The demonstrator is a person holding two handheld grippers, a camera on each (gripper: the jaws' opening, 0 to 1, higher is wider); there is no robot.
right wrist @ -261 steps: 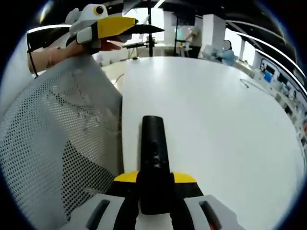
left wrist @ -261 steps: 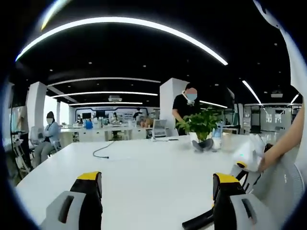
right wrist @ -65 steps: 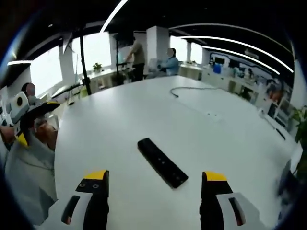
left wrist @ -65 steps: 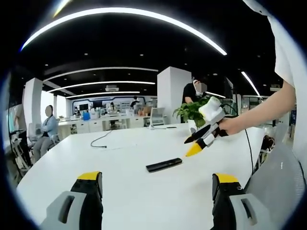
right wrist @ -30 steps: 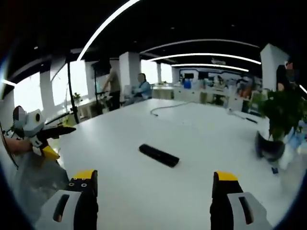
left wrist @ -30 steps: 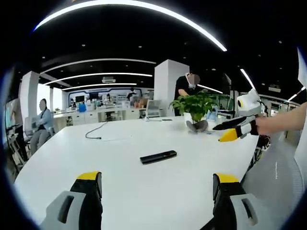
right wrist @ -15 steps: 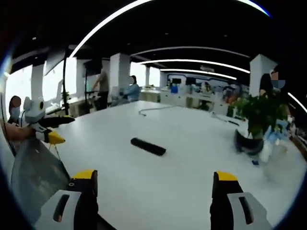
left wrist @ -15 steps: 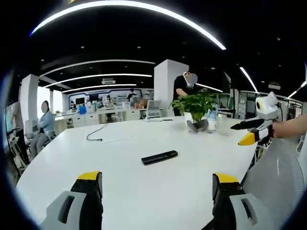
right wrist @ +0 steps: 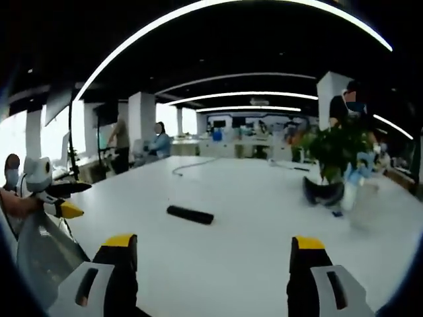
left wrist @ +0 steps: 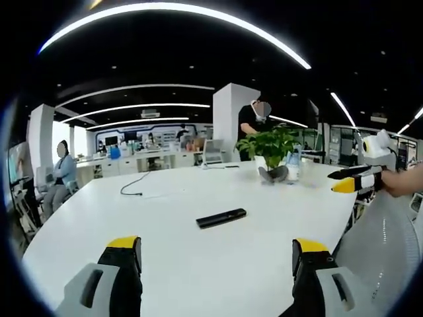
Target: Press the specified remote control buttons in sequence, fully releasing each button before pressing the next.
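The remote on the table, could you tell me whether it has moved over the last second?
No. The remote lies at the same angle, between the cable and the potted plant, as before.

Slim black remote control [right wrist: 190,214] lying mid white worktop [right wrist: 264,218], right tongs [right wrist: 207,259] spread wide, empty, left tongs [right wrist: 66,198] off the worktop's left edge

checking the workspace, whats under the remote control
The remote control lies flat on the white table, nothing else beneath it that shows. Whatever its body covers is hidden. Both tools are open and away from it.
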